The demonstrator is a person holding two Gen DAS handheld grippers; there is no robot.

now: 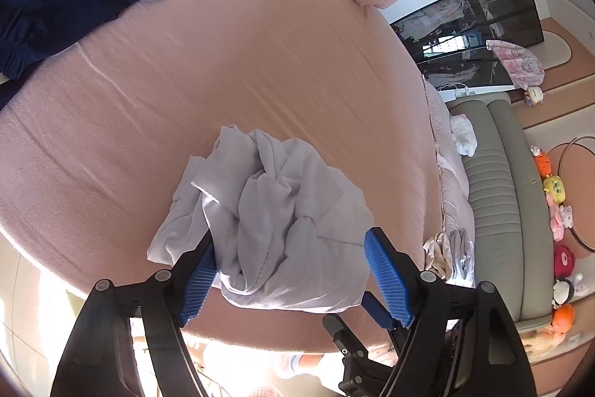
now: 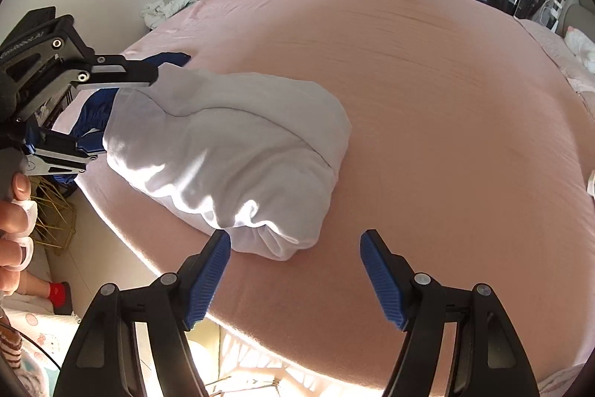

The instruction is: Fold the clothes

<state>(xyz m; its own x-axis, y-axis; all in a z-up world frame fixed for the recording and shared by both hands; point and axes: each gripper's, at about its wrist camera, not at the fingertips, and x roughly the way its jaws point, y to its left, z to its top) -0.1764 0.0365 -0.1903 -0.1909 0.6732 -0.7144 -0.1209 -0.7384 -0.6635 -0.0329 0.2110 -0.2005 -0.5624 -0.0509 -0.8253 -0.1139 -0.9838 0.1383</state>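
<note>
The pink bed point(image 2: 446, 99) carries a bunched pale grey garment point(image 2: 230, 151) near its front edge, long axis running far-left to near-right. The left gripper point(image 1: 288, 248) straddles it, jaws apart, pads not pressing. The right gripper point(image 2: 293, 241), jaws apart and empty, sits just nearer than the bundle's near end.

Pale lilac-white garment point(image 2: 230, 144), navy garment point(image 1: 70, 6), plain pink bedsheet point(image 2: 446, 136), blue-padded black fingers point(image 2: 208, 278).
</note>
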